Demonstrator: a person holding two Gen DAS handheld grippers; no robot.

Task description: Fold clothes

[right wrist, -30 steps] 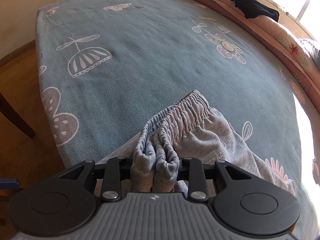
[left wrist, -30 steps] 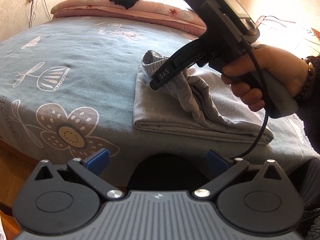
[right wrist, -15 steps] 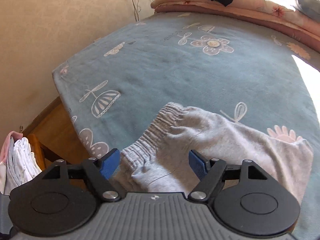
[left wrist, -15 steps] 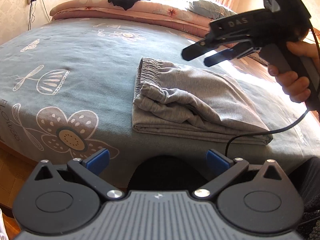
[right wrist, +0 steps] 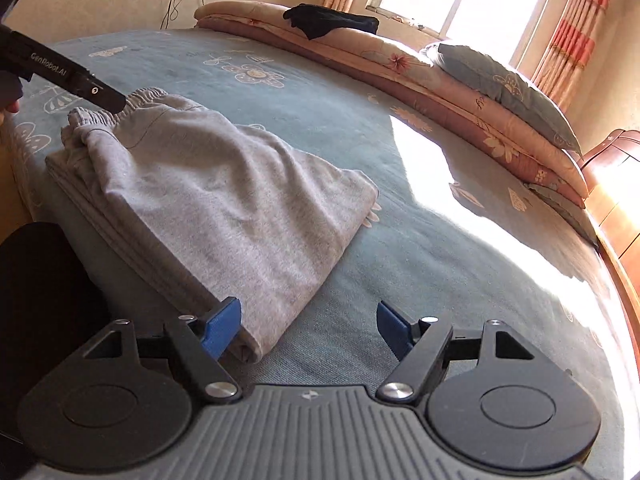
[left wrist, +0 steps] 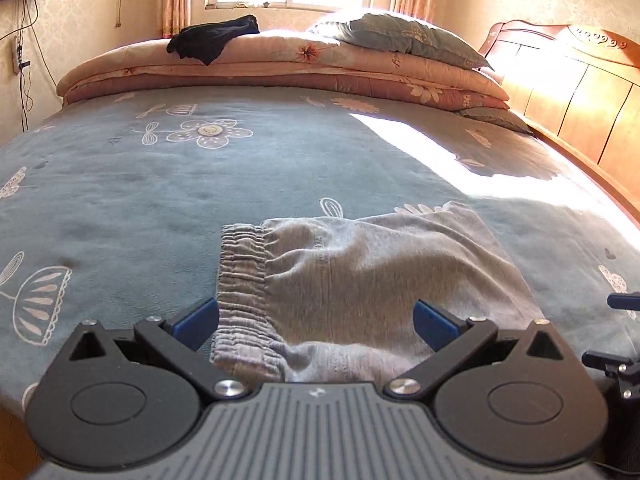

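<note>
We judge the folding nearly done: the grey trousers [right wrist: 224, 200] lie folded near the bed [left wrist: 120, 200] edge, and our left gripper [left wrist: 316, 322] and right gripper [right wrist: 308, 326] both gape empty beside them.

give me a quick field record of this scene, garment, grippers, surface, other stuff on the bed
garment: grey pants, folded, elastic waistband on the left end
surface: blue floral bedspread
left gripper: jaws open, over the waistband end, holding nothing
right gripper: jaws open, at the other end's corner, holding nothing
far side of bed: folded quilts, pillow, dark garment
</note>
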